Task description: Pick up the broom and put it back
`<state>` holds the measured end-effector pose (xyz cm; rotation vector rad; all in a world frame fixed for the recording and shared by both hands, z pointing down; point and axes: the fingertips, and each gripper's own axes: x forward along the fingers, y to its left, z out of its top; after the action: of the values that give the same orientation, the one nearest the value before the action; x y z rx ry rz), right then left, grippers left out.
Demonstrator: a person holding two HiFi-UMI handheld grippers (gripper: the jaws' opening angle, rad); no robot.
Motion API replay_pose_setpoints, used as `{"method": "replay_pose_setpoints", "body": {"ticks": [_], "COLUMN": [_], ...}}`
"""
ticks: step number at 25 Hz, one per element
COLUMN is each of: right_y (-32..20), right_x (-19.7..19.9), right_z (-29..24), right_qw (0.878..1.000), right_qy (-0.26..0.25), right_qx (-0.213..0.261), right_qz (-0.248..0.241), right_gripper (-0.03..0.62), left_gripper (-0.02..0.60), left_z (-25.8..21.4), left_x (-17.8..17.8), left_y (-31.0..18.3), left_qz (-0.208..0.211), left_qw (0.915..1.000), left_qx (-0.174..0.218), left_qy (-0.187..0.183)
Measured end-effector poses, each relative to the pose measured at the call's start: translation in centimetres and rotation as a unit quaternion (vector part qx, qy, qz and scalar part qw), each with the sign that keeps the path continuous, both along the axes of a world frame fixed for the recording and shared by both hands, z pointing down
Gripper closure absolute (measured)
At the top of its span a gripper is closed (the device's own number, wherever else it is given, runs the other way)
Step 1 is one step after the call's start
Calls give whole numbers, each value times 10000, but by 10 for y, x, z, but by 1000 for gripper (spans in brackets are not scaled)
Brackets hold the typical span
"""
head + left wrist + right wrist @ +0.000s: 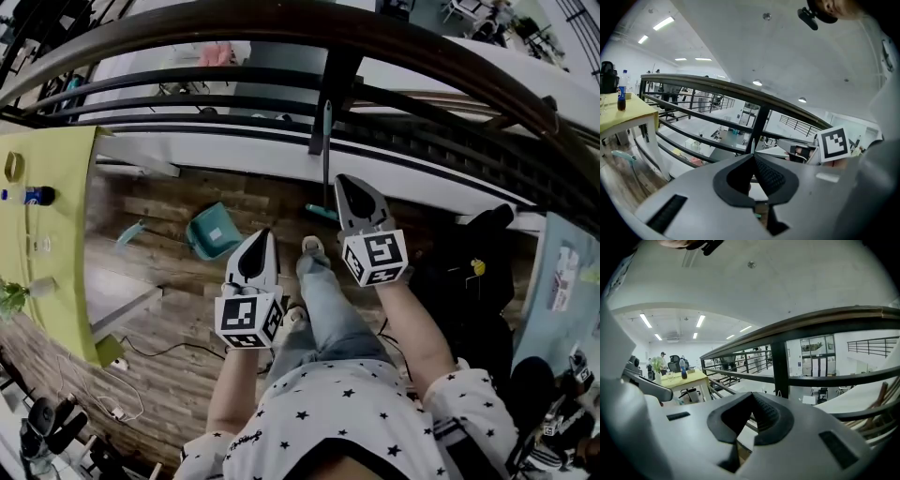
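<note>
At a balcony railing (281, 37) above an open office hall, we stand with both tongs raised and nothing in them. The left gripper (261, 240) and the right gripper (348, 187) are each clenched tip to tip. Each gripper's own view shows only the rail bars beyond the meeting jaws.

The broom (326, 159), as we read it, leans upright against the dark railing post (339, 80). Its slim pale handle runs down to a teal head (320, 212) on the wooden floor (178, 356), just ahead of the right gripper's tip. A teal dustpan (213, 232) lies on the floor to its left, ahead of the left gripper. A yellow-green table (52, 197) stands well apart at the far left.

We judge the broom to be light, with a stiff handle and a soft head, and long enough to swing like a lever if taken near one end. The handle looks smooth and round, so it may twist or slide between flat pads. The best hold seems to be on the bare handle above the head and below the rail bars, with the jaws opened first and closed squarely across it. A nudge before the grip is firm could send it sliding along the post and toppling onto the floor.
</note>
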<state>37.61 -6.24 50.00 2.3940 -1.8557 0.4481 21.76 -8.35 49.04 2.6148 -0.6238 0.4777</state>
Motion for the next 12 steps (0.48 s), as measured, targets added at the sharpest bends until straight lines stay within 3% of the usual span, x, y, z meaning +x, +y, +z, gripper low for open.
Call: {"method": "replay_pose_setpoints", "body": {"ticks": [12], "right_y": [-55], "right_x": [69], "right_z": [75], "right_qw": [9993], "right_qy": [-175], "right_qx": [-300], "right_qz": [150], "right_gripper": [600], "left_gripper": [569], "left_z": [40], "left_x": [39], "left_y": [-28], "left_qz": [-112], "left_qw": [9994], "left_qx": [-253], "left_qy": [-187]}}
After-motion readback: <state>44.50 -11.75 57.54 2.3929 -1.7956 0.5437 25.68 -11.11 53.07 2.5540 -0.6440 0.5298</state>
